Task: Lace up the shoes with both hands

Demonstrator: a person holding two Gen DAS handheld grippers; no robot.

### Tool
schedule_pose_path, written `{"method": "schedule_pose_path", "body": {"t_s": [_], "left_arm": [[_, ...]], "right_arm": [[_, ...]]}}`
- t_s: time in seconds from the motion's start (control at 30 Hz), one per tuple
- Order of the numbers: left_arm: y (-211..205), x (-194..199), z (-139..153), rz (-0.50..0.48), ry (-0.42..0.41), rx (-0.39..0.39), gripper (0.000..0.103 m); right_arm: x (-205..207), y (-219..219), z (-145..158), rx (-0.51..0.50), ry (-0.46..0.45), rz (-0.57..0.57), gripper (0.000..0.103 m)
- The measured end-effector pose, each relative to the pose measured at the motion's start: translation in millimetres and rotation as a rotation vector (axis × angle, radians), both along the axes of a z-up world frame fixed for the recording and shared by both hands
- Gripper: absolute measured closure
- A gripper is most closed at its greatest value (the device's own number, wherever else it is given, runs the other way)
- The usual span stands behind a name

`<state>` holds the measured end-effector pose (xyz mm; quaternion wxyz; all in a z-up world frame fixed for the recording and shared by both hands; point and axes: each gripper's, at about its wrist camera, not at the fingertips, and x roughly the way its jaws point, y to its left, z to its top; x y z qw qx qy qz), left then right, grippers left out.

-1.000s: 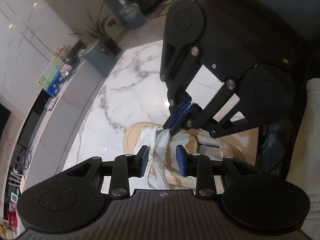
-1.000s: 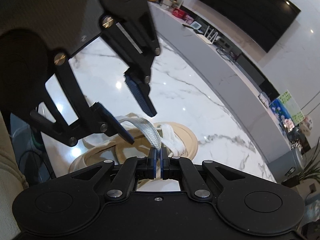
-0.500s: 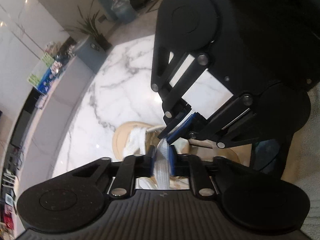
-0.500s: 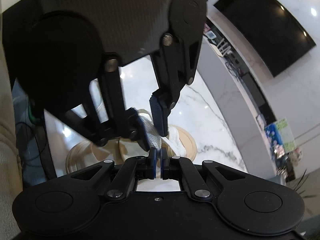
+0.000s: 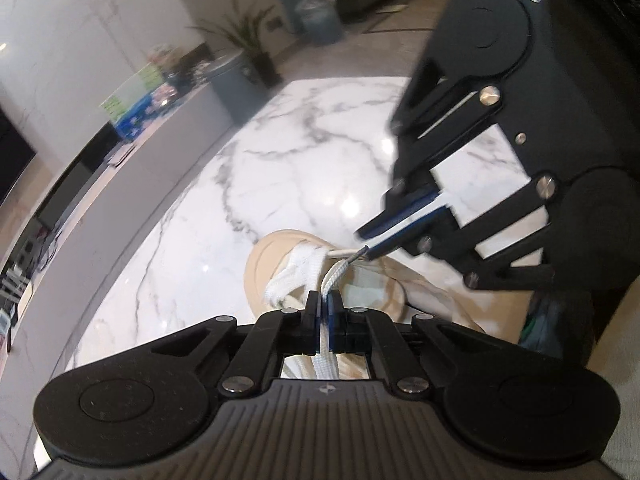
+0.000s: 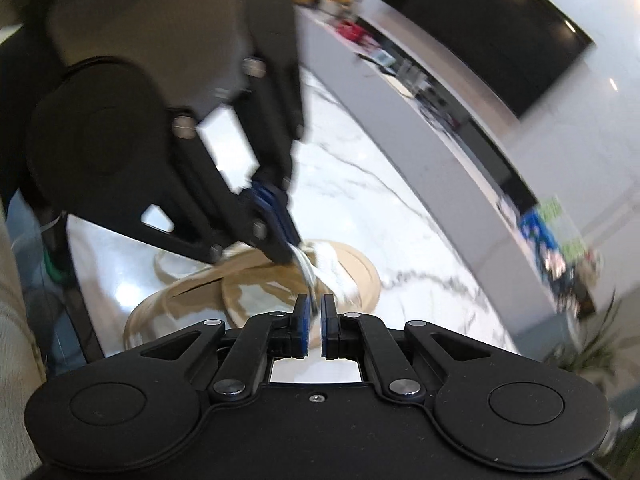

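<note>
The desk (image 5: 304, 168) is glossy white marble with grey veins, mirroring the lights. The shoe (image 5: 384, 292) looks like matt beige canvas; its lace (image 5: 304, 268) is white woven cloth. Each hand-held gripper (image 5: 323, 308) is matt black plastic with bright metal screws and ribbed blue pads (image 6: 304, 316).
</note>
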<state>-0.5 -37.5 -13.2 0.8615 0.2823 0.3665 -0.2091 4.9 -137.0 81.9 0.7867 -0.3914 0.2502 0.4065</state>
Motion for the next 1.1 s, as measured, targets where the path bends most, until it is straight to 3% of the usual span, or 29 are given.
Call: {"method": "schedule_pose_path", "body": {"t_s": [0.1, 0.23, 0.47, 1.1], "left_arm": [[4.0, -4.1, 5.2, 0.028, 0.000, -0.017, 0.101], [5.7, -8.2, 5.8, 0.032, 0.000, -0.016, 0.101], [8.0, -9.9, 5.2, 0.042, 0.009, -0.021, 0.101], [5.1, -5.1, 3.0, 0.038, 0.034, -0.021, 0.101]], "right_arm": [[12.2, -5.6, -1.0, 0.035, 0.040, -0.087, 0.100], [24.5, -13.8, -0.4, 0.088, 0.085, -0.180, 0.087], [25.6, -32.2, 0.5, 0.232, 0.159, -0.288, 0.086], [23.9, -21.4, -1.1, 0.257, 0.214, -0.264, 0.088]]}}
